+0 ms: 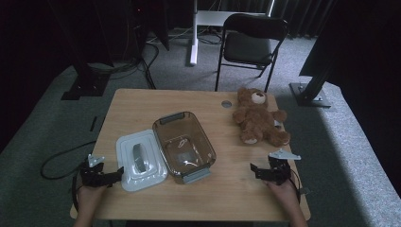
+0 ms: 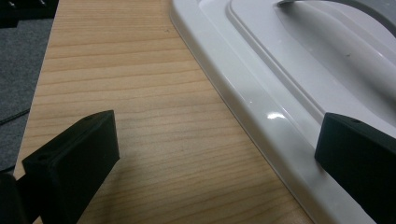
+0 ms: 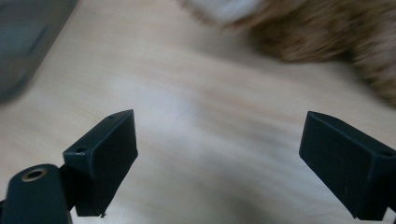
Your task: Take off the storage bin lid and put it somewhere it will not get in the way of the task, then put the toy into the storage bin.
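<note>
Lying lid [image 1: 140,161], long axis toward far edge; left hand-held gripper [image 1: 115,174] apart beside it.

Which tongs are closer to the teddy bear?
Right. The right tongs sit just in front of the bear, open toward it; the left tongs are across the table by the lid.

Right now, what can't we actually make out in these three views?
- Teddy bear, right gripper view: motion-blurred and cut off by the top and right edges.
- Clear container, right gripper view: a blurred grey corner, cut by the left edge.
- White lid, left gripper view: its handle is cut by the top edge; the right jaw covers part of the rim.
- Small items inside the container, high view: too small and dim to identify.
</note>
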{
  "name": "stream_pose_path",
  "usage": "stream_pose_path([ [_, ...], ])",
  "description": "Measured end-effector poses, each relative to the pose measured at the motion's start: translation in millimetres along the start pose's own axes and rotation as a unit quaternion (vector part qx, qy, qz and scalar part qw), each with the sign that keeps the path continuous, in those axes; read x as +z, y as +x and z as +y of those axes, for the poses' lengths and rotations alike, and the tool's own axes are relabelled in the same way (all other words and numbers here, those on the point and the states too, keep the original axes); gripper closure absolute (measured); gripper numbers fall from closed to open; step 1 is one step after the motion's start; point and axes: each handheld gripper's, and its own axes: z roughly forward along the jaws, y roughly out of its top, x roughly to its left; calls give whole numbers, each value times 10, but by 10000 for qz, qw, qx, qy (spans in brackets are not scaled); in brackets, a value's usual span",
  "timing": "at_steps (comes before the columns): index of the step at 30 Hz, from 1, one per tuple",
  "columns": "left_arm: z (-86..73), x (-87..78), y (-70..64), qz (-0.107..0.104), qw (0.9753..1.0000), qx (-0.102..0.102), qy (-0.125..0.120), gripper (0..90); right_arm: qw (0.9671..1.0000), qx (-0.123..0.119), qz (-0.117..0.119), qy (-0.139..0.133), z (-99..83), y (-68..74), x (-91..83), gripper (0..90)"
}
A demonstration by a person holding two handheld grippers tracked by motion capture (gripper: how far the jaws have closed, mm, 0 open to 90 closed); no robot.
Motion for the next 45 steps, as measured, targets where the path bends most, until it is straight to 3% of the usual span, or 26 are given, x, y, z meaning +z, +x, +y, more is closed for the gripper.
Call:
stream_pose_path([
  [5,-15,16,39,-148,9998,-100,-29,5,9990,349,-117,-253,186,-142,-82,107],
  [10,-21,19,48,-189,9997,-129,-36,5,9982,482,-112,-332,296,-230,-115,108],
  [16,-16,19,49,-190,9998,-92,-26,5,9971,552,-230,-461,381,-303,-163,108],
  [19,-20,20,48,-198,9997,-103,-47,5,9963,473,-413,-593,430,-343,-181,108],
  [21,-22,22,53,-221,9997,-91,-55,5,9948,326,-660,-700,455,-352,-183,108],
  [24,-21,31,68,-322,9994,-99,-38,5,9950,356,-494,-797,520,-418,-193,140],
  [27,-20,35,70,-352,9993,-96,-42,5,9932,419,-653,-865,589,-474,-184,169],
  [31,-21,26,76,-299,9995,-105,-28,6,9936,431,-707,-764,669,-534,-128,166],
  [35,-16,-8,83,25,9999,-101,-18,6,9920,751,-702,-730,738,-568,-71,130],
  [37,-18,-12,96,20,9999,-126,0,6,9907,837,-765,-747,764,-581,-38,129],
  [42,-28,-8,118,-58,9998,-195,-6,6,9921,844,-681,-625,798,-606,59,117],
  [45,-38,-9,140,-1,9996,-292,-9,6,9932,862,-577,-527,809,-607,116,116],
])
